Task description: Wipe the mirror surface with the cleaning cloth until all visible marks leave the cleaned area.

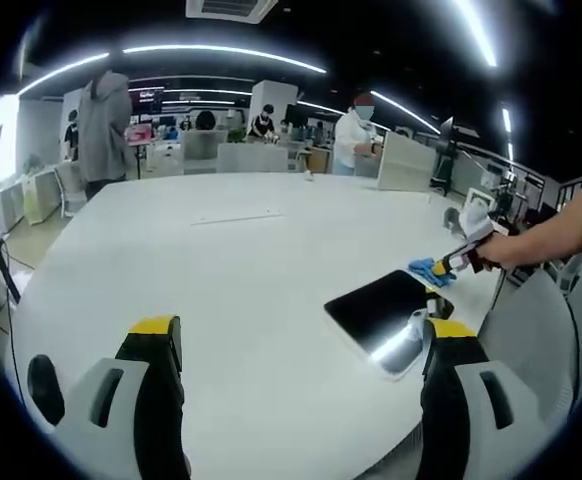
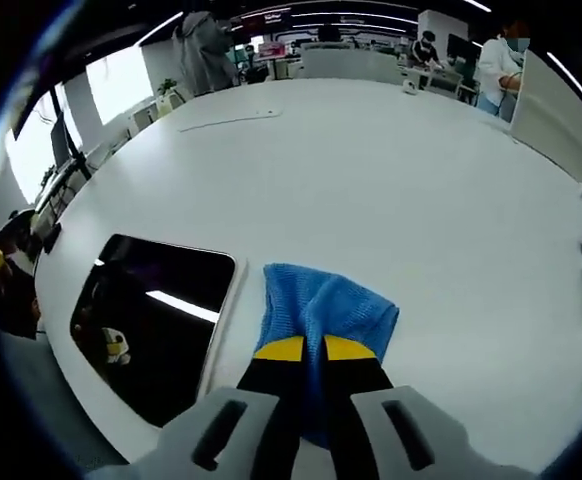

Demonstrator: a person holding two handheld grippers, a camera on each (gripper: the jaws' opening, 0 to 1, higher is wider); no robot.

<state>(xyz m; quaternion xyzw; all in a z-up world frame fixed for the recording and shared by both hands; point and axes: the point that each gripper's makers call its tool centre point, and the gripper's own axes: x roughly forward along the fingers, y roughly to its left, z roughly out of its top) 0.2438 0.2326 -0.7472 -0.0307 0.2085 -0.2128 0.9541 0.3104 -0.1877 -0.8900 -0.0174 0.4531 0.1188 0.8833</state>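
On a broad, smooth white bench (image 2: 421, 200) in an open-plan office, my right fingers (image 2: 304, 350), black with yellow tips, are pinched together on a blue cleaning cloth (image 2: 323, 310), its weave nubbly and its shape a loose, rumpled fan spread flat on the benchtop. Just left of the cloth lies the mirror (image 2: 151, 325), a flat rounded rectangle with a pale rim; its glossy face reads dark and throws back a strip of ceiling light. The cloth sits beside the mirror's edge, not on the glass. Whether any marks are on the glass I cannot tell. My left fingers (image 1: 301, 345) hang wide apart over bare benchtop, gripping nothing. Beyond them, to the right, the mirror (image 1: 383, 312) lies near the bench's edge, with the cloth (image 1: 431, 270) at its far corner under my right hand (image 1: 506, 248). Several people (image 1: 354, 135) stand at distant desks.
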